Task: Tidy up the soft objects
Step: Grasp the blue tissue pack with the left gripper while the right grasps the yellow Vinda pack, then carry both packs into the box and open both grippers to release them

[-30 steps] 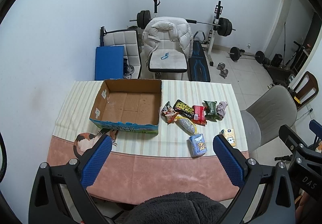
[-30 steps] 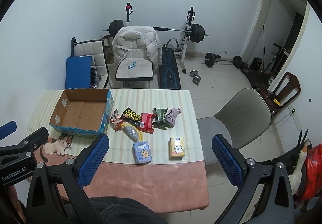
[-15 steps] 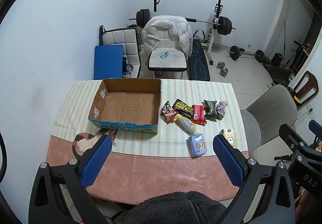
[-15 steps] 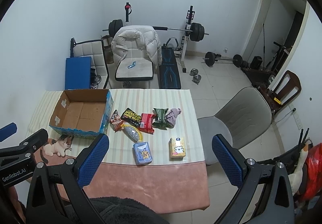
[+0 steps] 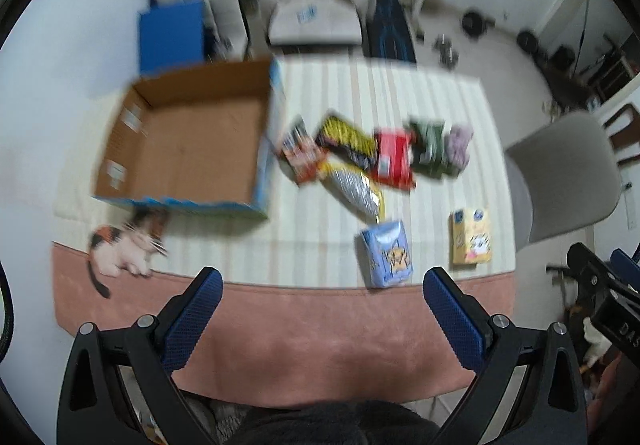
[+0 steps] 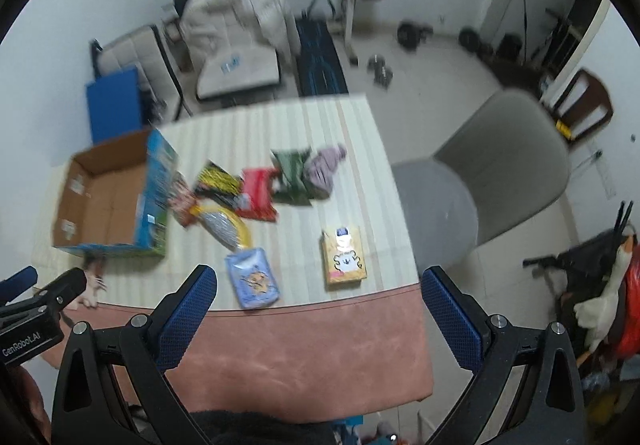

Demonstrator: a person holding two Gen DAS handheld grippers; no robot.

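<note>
a: where do the two tools stand?
b: the left gripper (image 5: 322, 287) hangs over the pink near edge of the striped tablecloth table (image 5: 304, 329), blue-padded fingers (image 5: 192, 315) spread wide and holding nothing. the right gripper (image 6: 318, 285) hangs over the same near edge, closer to the right corner, fingers likewise wide apart and holding nothing.

a: and the soft packs nearest them?
b: the pale blue cartoon tissue pack (image 5: 387, 253) lies flat by the near edge, long axis running from near edge to far edge, tilted slightly. it sits just ahead of the left gripper's right finger, not touching it. the yellow cartoon tissue pack (image 5: 471, 237) lies beside it toward the right edge, same orientation. in the right wrist view the blue pack (image 6: 253, 277) and yellow pack (image 6: 344, 257) both lie ahead, between the two fingers, apart from them.

a: the remaining items?
b: mid-table, a row of snack bags: a red packet (image 5: 394, 157), a dark green packet (image 5: 430, 149), a black-and-yellow bag (image 5: 347, 139), a silver-and-yellow bag (image 5: 354, 189) lying diagonally, and a lilac crumpled cloth (image 5: 459, 144) at the right end. details are blurred.

a: the container?
b: an open brown cardboard box with blue printed sides (image 5: 188, 143) sits toward the left edge. a calico cat plush toy (image 5: 128, 245) lies at its near side, by the left near corner.
</note>
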